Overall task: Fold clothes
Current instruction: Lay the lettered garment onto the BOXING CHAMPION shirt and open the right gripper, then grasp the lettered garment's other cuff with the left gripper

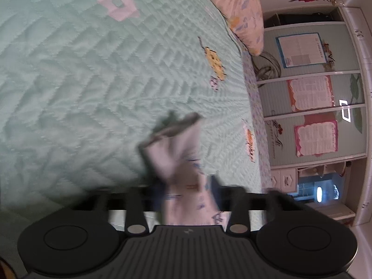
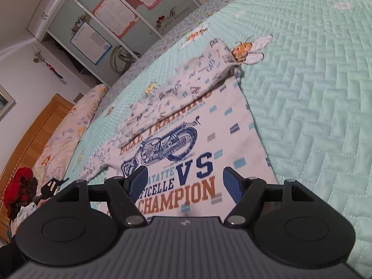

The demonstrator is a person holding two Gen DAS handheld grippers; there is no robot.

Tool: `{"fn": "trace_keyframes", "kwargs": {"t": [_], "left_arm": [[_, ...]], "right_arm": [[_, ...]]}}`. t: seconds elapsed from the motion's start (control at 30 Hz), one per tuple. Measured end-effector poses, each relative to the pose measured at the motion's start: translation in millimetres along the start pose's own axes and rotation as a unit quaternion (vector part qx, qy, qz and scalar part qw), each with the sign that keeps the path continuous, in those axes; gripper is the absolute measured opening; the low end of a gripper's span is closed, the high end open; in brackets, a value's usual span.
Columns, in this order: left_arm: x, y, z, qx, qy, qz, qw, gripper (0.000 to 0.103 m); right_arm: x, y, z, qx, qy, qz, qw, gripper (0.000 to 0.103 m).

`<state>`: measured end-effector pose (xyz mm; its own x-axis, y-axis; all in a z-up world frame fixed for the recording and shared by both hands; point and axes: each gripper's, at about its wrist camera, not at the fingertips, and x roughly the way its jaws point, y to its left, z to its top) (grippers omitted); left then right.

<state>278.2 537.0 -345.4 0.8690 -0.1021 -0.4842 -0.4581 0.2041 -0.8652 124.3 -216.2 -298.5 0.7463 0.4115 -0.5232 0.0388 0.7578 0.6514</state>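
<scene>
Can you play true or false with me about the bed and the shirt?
1. The left hand-held gripper is pinching cloth. True.
2. The right hand-held gripper is shut tight. False: its jaws stand apart over the shirt.
3. The bedspread is red. False: it is pale green.
4. The shirt has a motorbike on it. True.
5. A pillow lies on the shirt. False: it lies beside it, near the headboard.

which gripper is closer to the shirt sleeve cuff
Left. The left gripper is closed on the sleeve cuff; the right gripper hovers open above the shirt's printed front.
</scene>
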Motion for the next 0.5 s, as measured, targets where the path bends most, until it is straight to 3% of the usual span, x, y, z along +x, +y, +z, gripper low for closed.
{"fn": "trace_keyframes", "kwargs": {"t": [0.2, 0.23, 0.27, 0.37, 0.43, 0.5], "left_arm": [[-14, 10, -9, -0.006, -0.030, -0.010, 0.9995, 0.023], [-18, 11, -10, -0.015, -0.040, -0.014, 0.9990, 0.033], [-22, 11, -12, -0.021, -0.046, -0.021, 0.9985, 0.052], [-32, 9, -18, -0.025, -0.060, -0.033, 0.9973, 0.063], [-35, 6, -19, -0.014, -0.067, -0.014, 0.9975, 0.061], [-36, 3, -20, -0.005, -0.071, 0.005, 0.9975, 0.048]], "right_arm": [[0, -5, 0, 0.005, 0.005, 0.002, 1.000, 0.073], [-1, -6, 0, 0.006, 0.005, 0.002, 1.000, 0.073], [-1, -6, 0, 0.008, 0.005, 0.002, 1.000, 0.073], [-1, -6, 0, 0.008, 0.005, 0.002, 1.000, 0.073], [0, -6, 1, 0.006, 0.006, 0.001, 1.000, 0.074], [0, -6, 0, 0.005, 0.007, 0.001, 1.000, 0.074]]}}
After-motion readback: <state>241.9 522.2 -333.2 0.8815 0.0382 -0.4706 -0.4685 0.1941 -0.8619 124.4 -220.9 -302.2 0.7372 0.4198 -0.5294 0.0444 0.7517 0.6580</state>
